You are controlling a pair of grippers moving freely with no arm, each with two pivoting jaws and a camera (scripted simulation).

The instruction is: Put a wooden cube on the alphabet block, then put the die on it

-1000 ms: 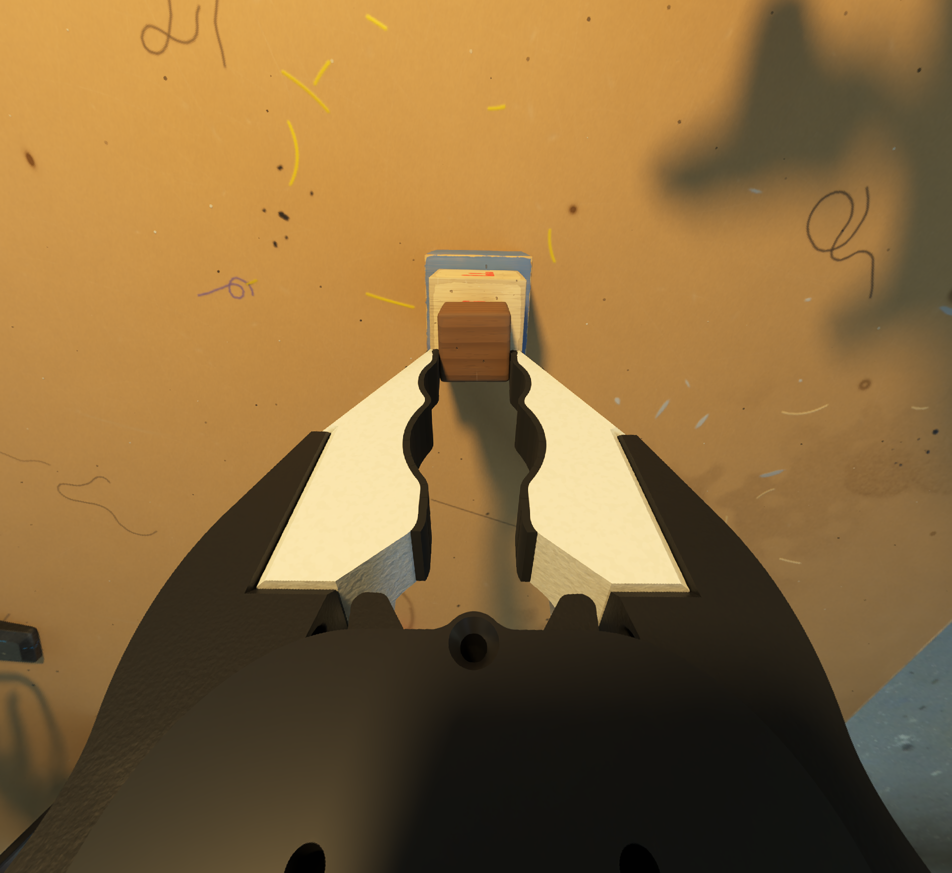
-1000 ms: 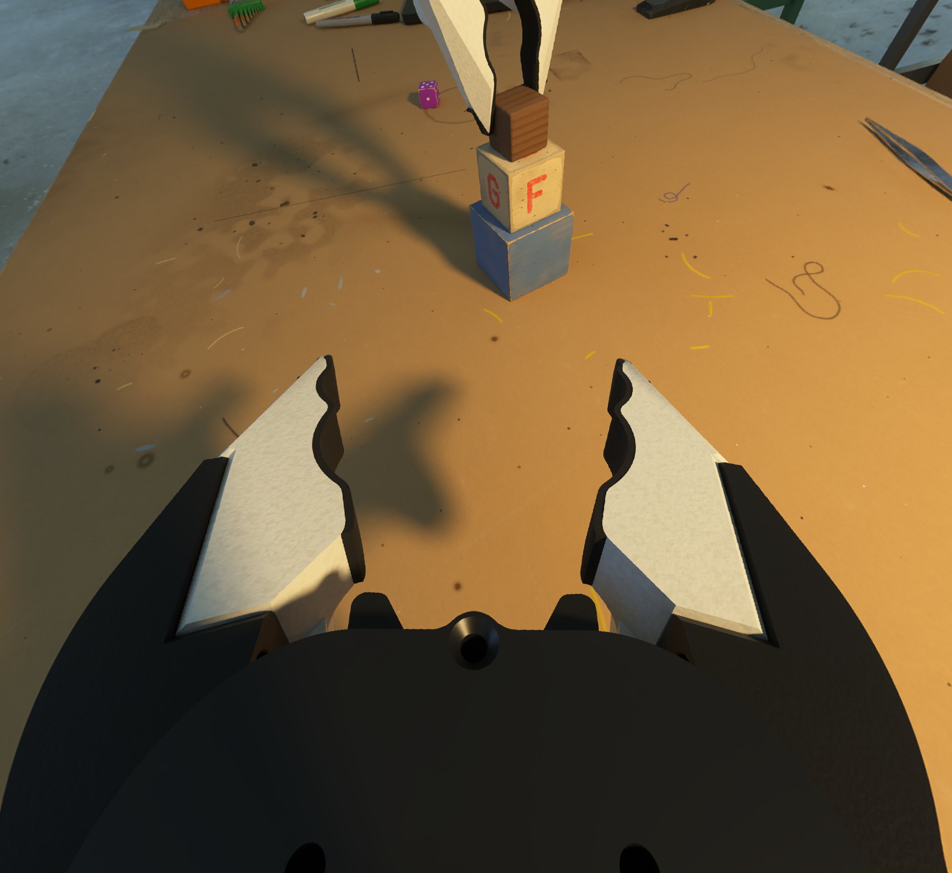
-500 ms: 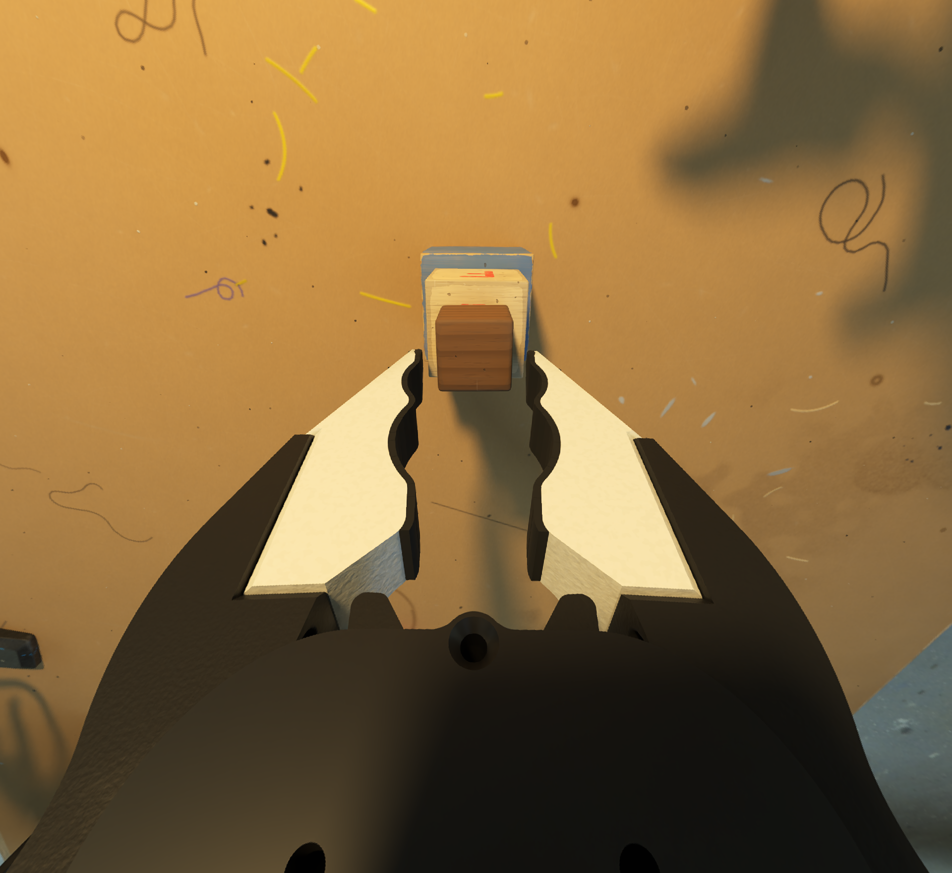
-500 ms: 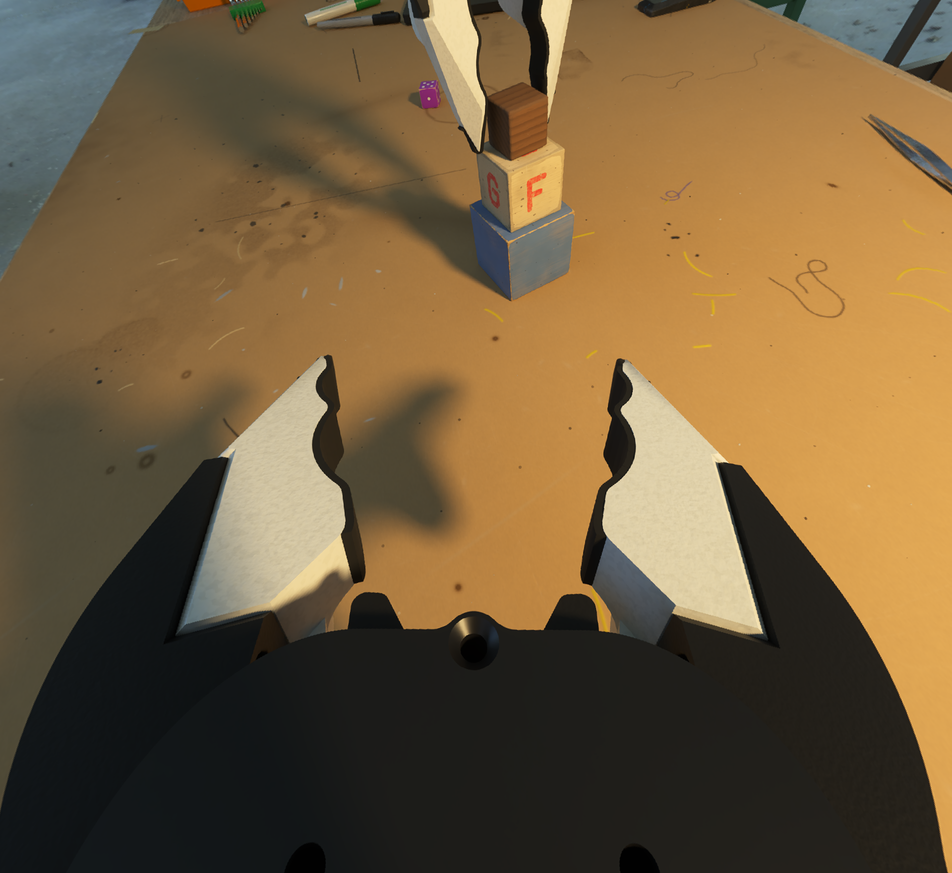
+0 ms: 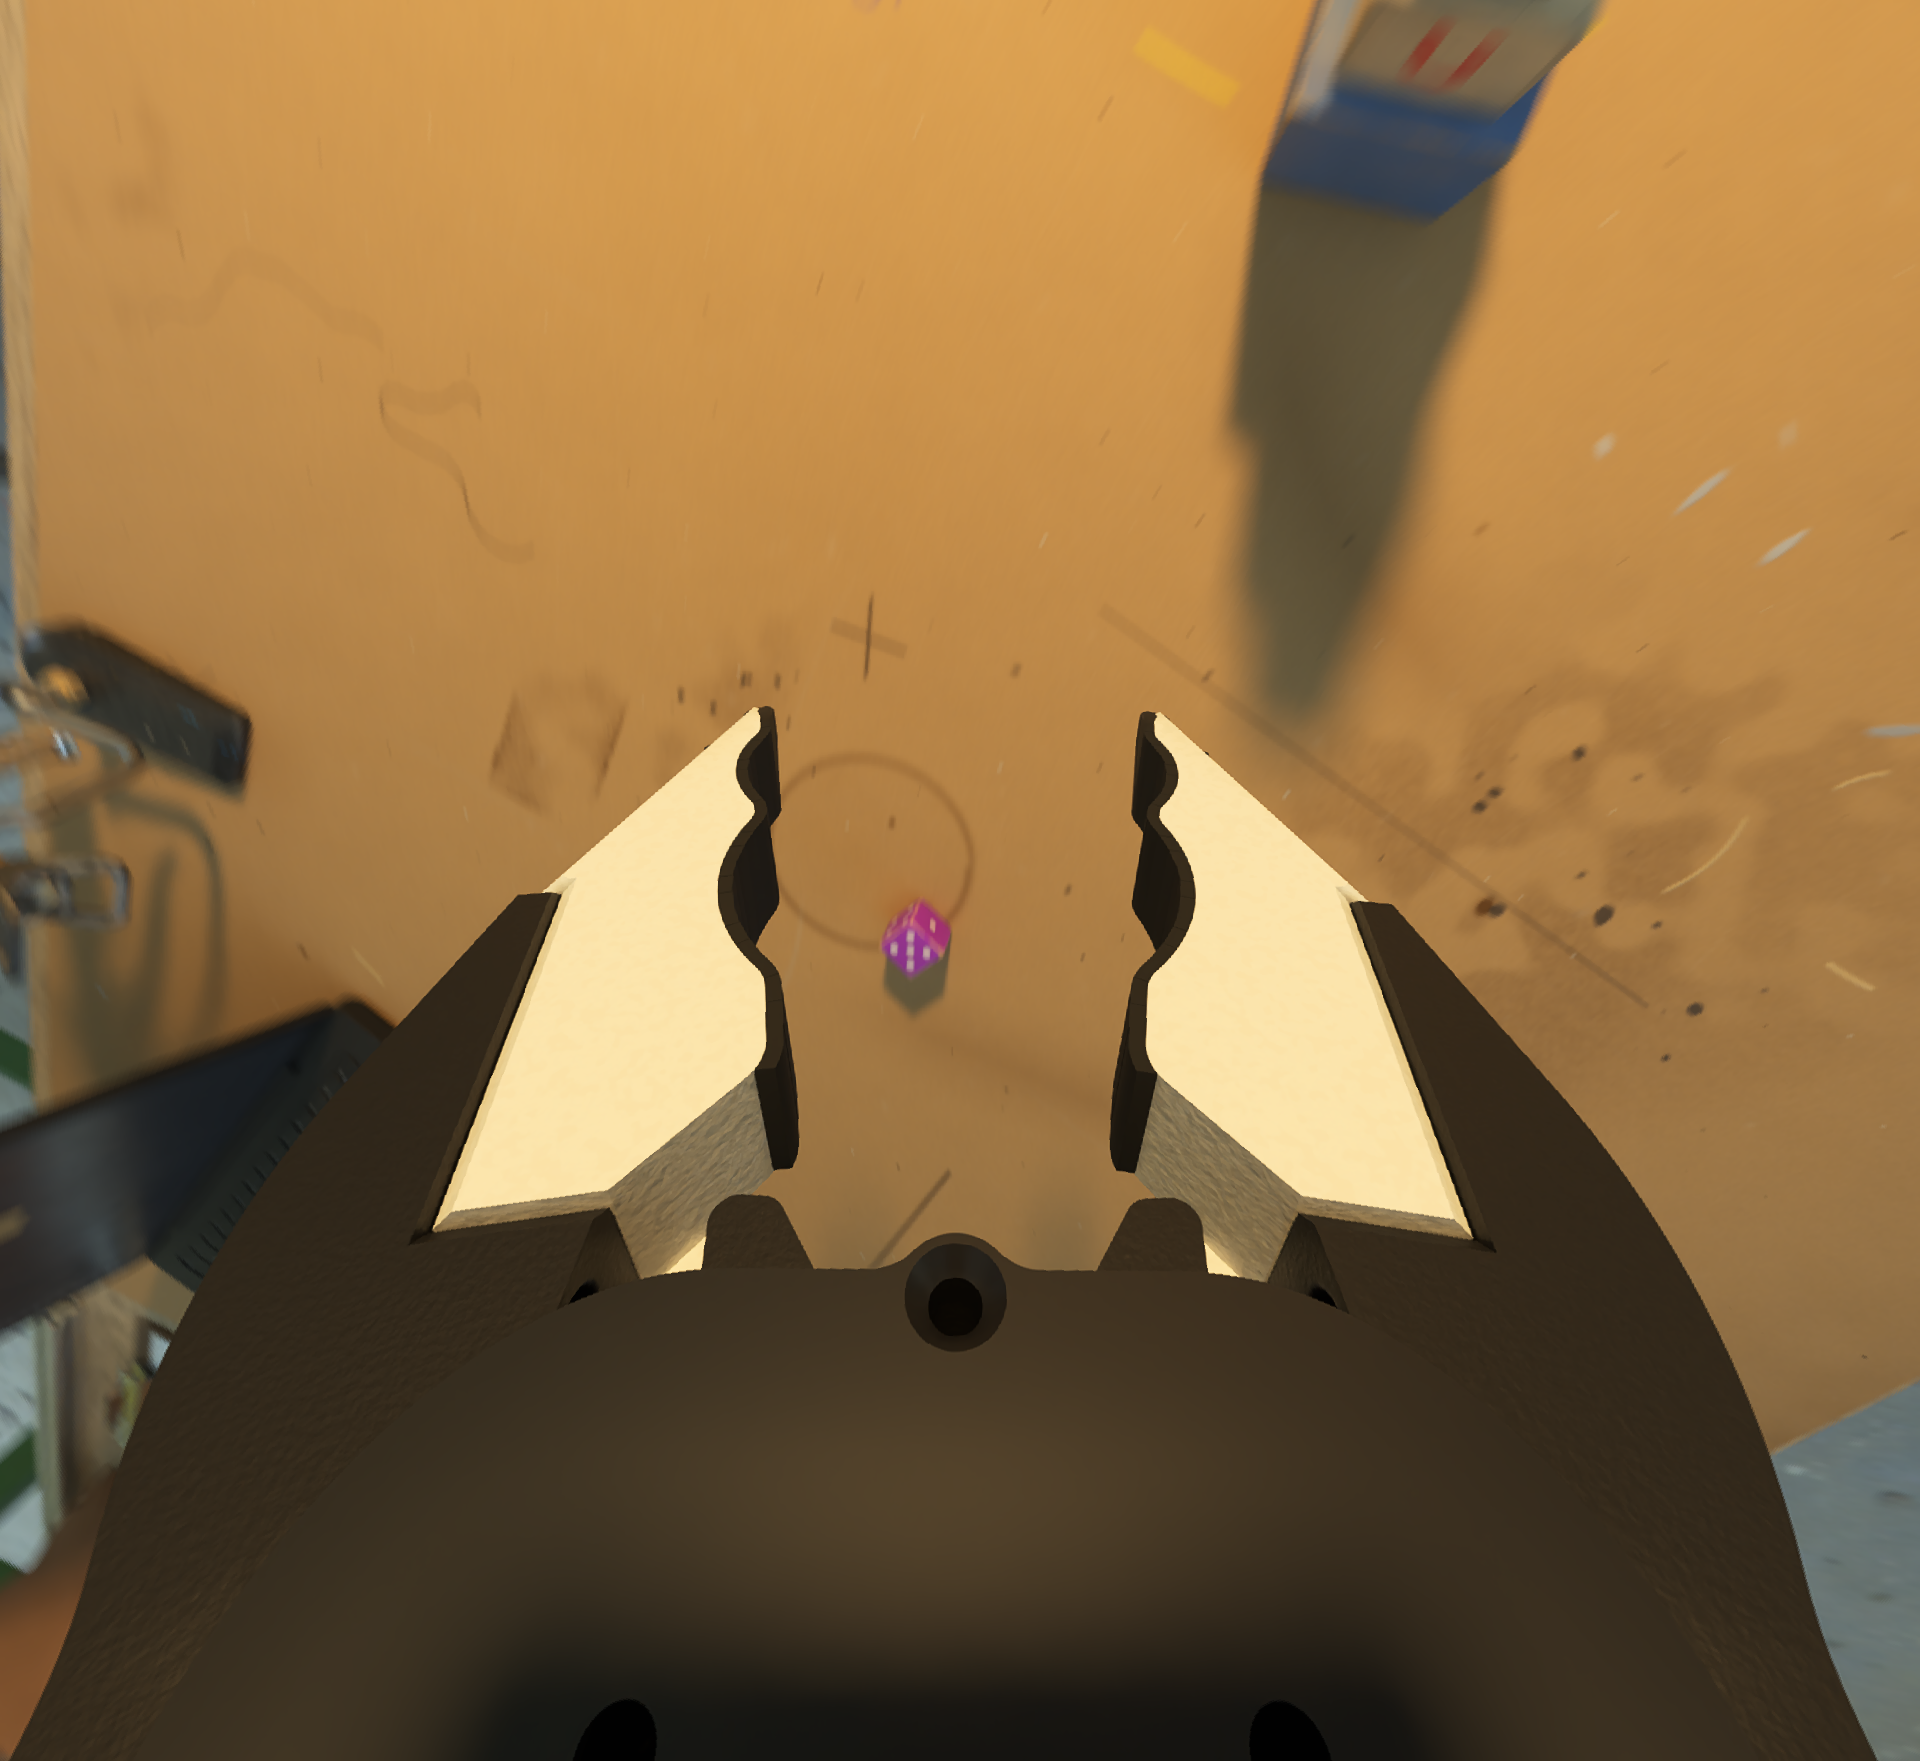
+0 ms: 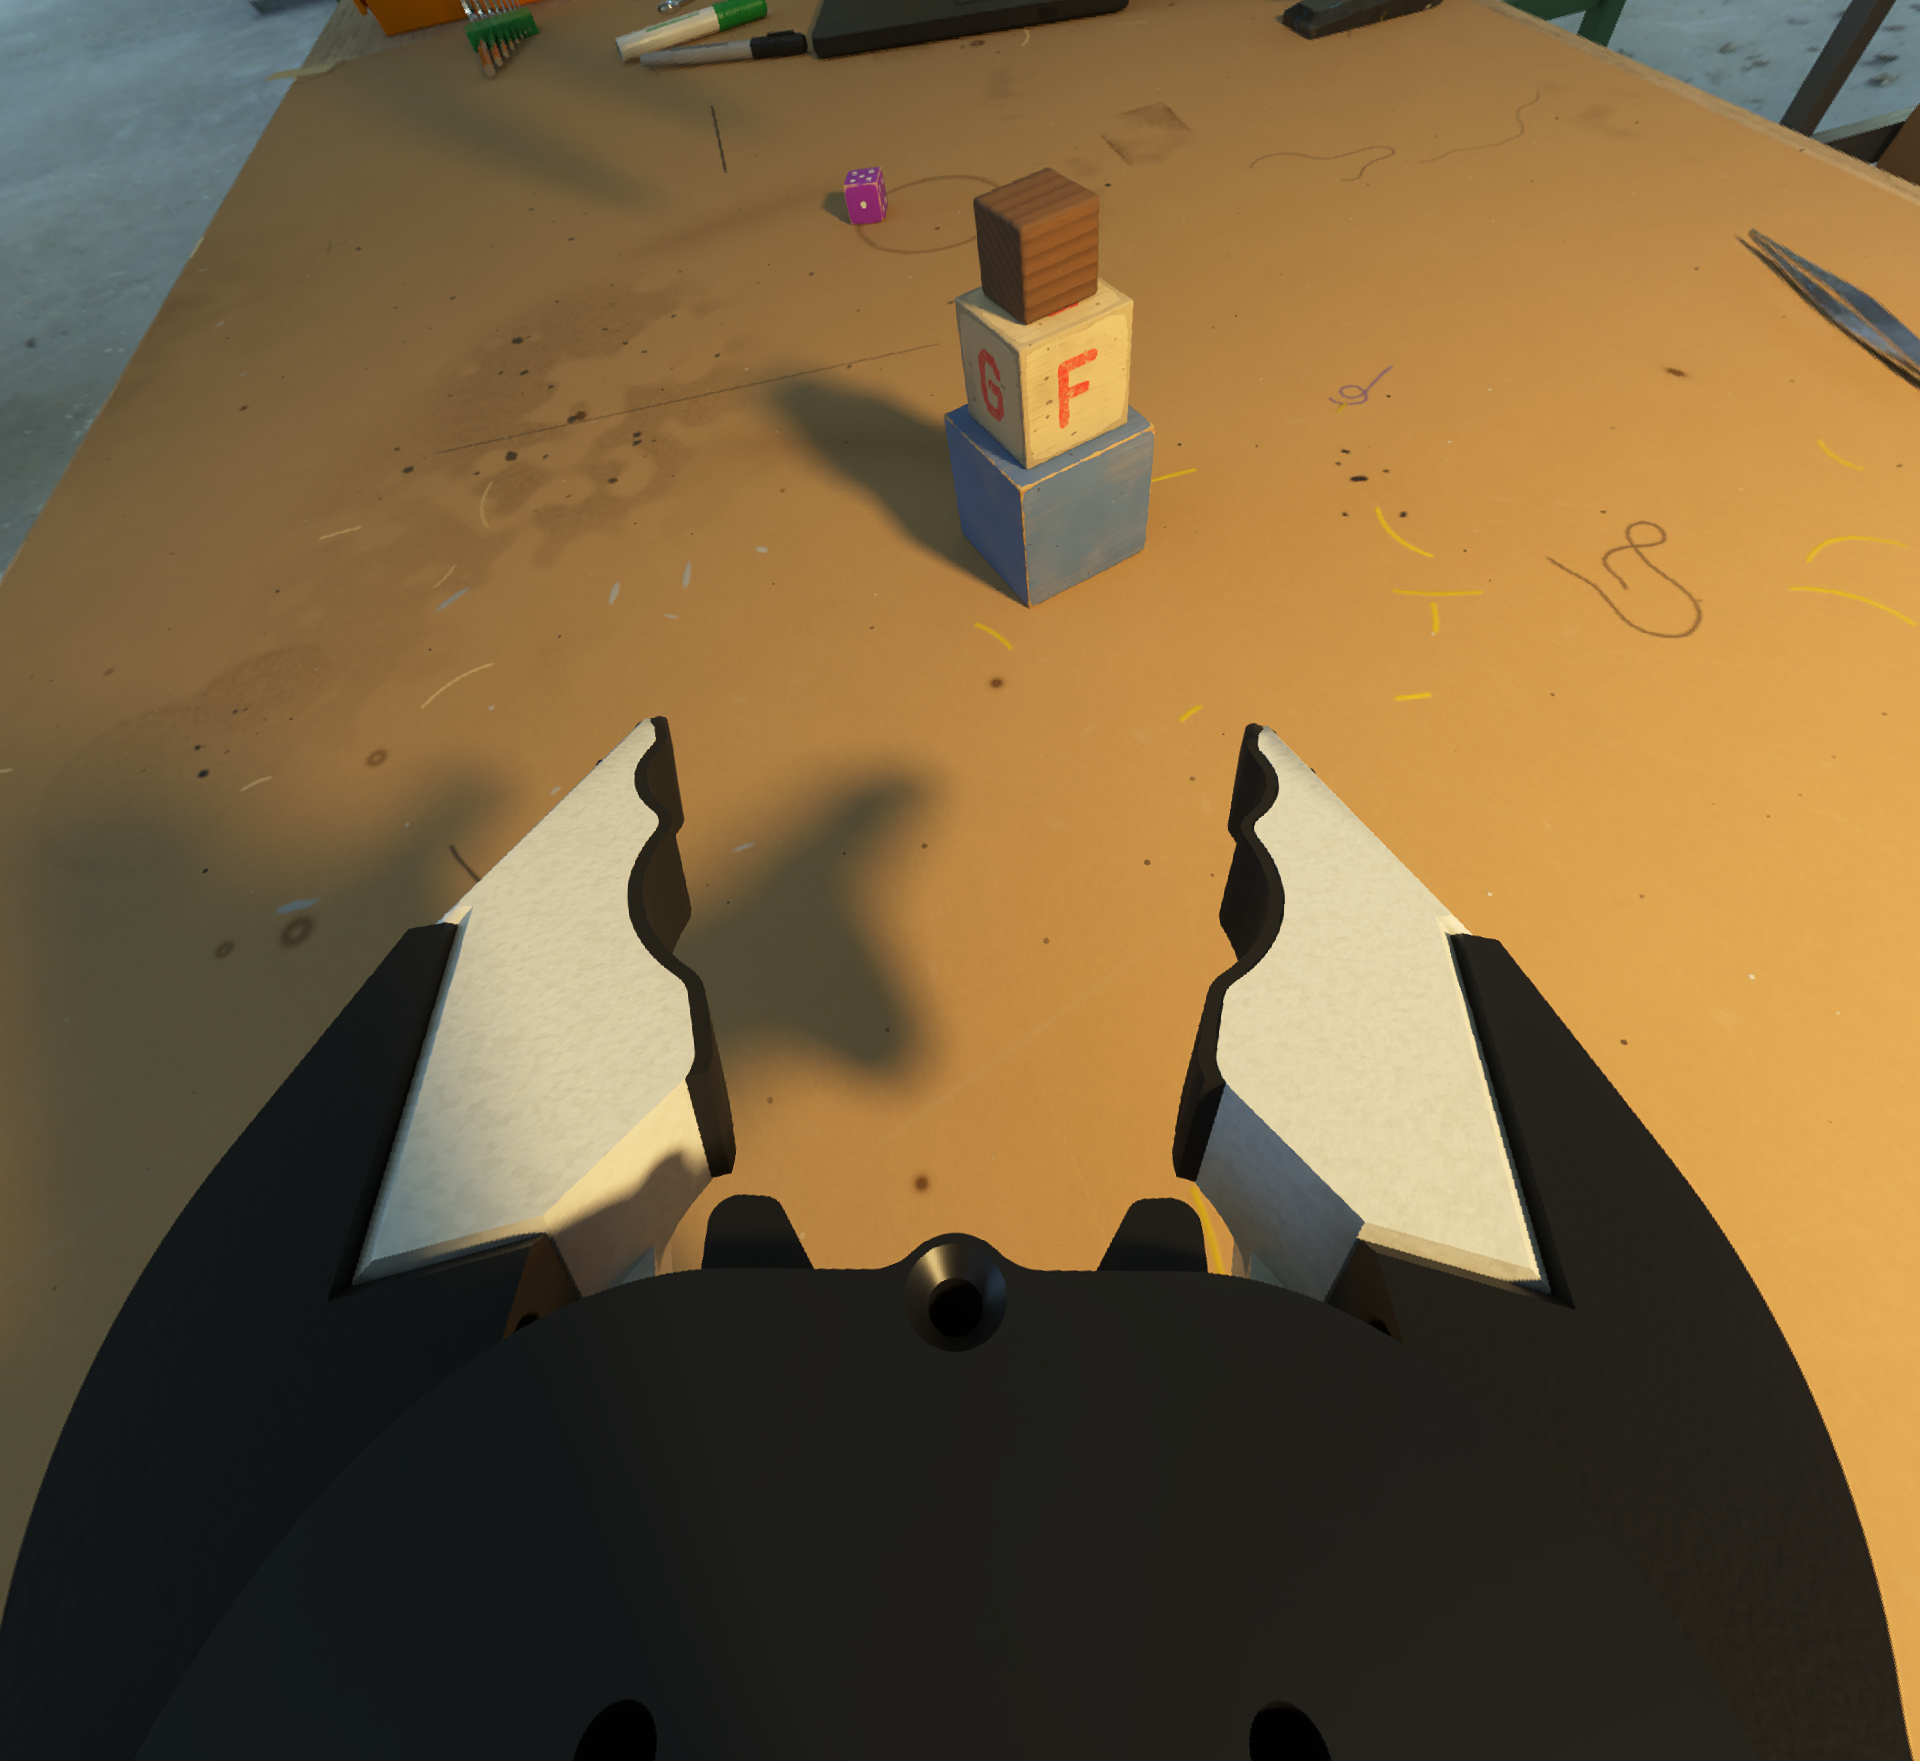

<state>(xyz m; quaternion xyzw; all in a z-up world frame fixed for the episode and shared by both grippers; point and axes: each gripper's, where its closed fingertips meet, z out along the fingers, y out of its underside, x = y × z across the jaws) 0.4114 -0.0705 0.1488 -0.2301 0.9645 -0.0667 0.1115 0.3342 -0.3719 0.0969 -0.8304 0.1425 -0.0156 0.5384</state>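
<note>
Both tongs are spread and empty. Left tongs (image 5: 954,724) hang over the die (image 5: 915,938); the stack (image 5: 1455,38) is blurred, cut off at the top edge. Right tongs (image 6: 954,729) hover above the table (image 6: 416,464).

Lighting warm, low-angled, amber across the counter (image 6: 312,485). Long hard shadow falls from the block stack (image 6: 1049,423) toward the left in the right wrist view; softer tool shadows lie nearer. Right wrist view sharp throughout. Left wrist view motion-blurred: stack (image 5: 1455,38) smeared, counter marks streaked, die (image 5: 914,940) fairly crisp. Wide-angle bending at edges.
</note>
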